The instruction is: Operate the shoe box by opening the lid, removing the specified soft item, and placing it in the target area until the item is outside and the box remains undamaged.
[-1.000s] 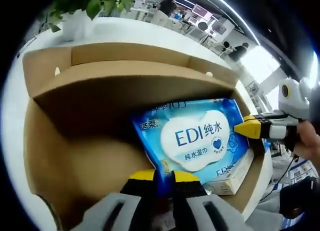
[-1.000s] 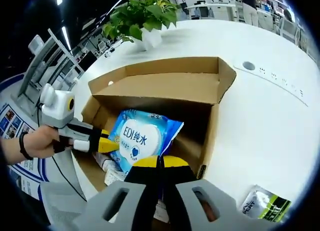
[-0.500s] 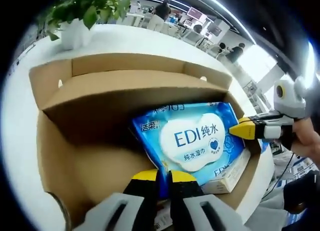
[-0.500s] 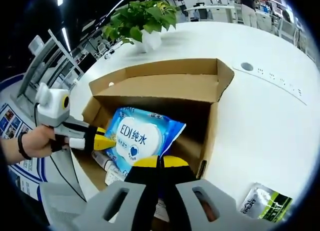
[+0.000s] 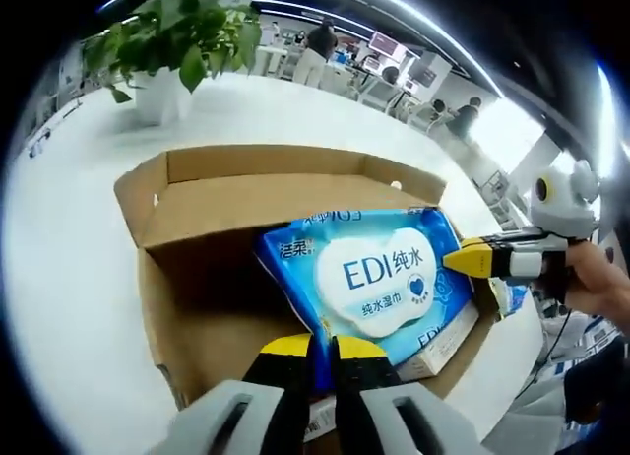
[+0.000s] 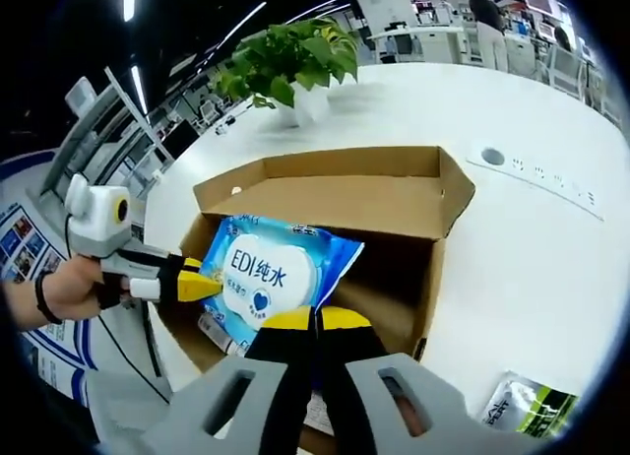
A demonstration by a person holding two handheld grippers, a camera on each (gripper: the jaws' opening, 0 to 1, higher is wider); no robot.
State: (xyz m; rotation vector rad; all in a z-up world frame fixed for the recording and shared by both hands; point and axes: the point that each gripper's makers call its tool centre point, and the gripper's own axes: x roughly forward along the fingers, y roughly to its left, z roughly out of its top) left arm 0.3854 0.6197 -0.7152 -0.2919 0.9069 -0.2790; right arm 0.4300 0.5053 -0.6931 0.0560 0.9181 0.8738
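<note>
A blue wet-wipe pack [image 5: 379, 273] marked "EDI" hangs tilted over the open brown cardboard shoe box [image 5: 246, 194], held from two sides. My left gripper [image 5: 323, 349] is shut on the pack's near lower edge. My right gripper [image 5: 455, 261] comes in from the right with its yellow tips pinching the pack's right edge. In the right gripper view the same pack [image 6: 261, 273] sits above the box [image 6: 345, 189]. There my right gripper [image 6: 315, 322] is shut on its near edge and the left gripper [image 6: 212, 283] clamps its left edge.
A small white carton [image 5: 448, 342] lies in the box under the pack. The box stands on a white table [image 6: 532, 258] near its edge. A potted plant [image 6: 295, 56] stands behind, a green-and-white packet [image 6: 517, 401] lies to the right, and a round port [image 6: 492, 157] is set in the tabletop.
Both grippers have lifted the pack higher, and the box now looks smaller and lower beneath it. The grips on the pack's edges are unchanged.
</note>
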